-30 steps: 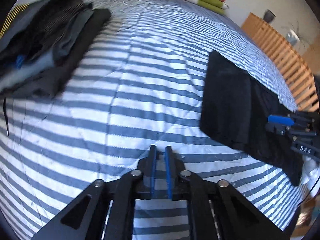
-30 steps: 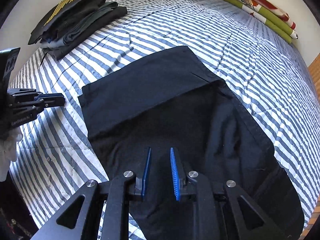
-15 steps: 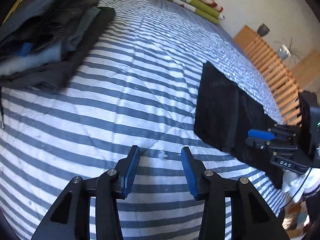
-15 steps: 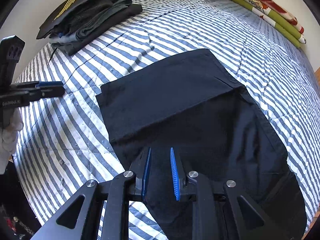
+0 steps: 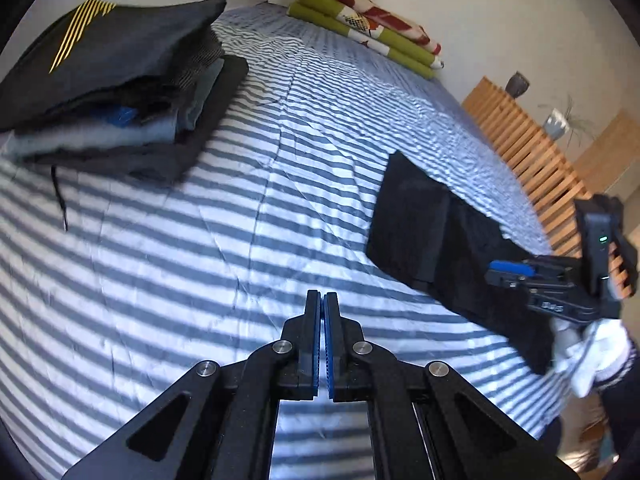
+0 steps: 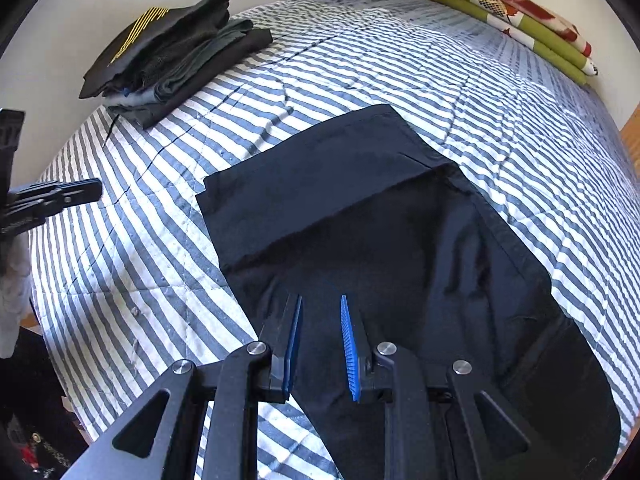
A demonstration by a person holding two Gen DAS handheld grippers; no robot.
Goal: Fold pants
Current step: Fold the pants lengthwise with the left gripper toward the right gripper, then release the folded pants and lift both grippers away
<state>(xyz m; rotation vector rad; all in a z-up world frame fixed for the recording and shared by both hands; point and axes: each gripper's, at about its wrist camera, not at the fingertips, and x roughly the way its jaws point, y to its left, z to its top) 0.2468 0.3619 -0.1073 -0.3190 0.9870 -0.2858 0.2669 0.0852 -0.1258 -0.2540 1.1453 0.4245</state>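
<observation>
Black pants [image 6: 380, 220] lie on the striped bed [image 6: 120, 240], with the far end folded over into a flat layer. My right gripper [image 6: 320, 304] hovers just above their near part, its blue pads a small gap apart with nothing between them. In the left wrist view the pants [image 5: 432, 236] lie to the right, and the right gripper [image 5: 498, 274] hangs over their near end. My left gripper [image 5: 322, 300] is shut and empty over bare bedding left of the pants. It also shows at the left edge of the right wrist view as the left gripper [image 6: 88, 192].
A stack of folded dark clothes [image 5: 120, 92] sits at the bed's far left corner, also seen as the stack [image 6: 172, 60]. A folded green blanket [image 6: 512, 20] lies along the far edge. Wooden slats [image 5: 532, 152] stand beyond the bed's right side. A white-gloved hand [image 5: 588, 352] holds the right gripper.
The left gripper opened half a second ago and has shut again, empty, while swinging toward the clothes stack. The right gripper kept its gap and drew back slightly over the pants.
</observation>
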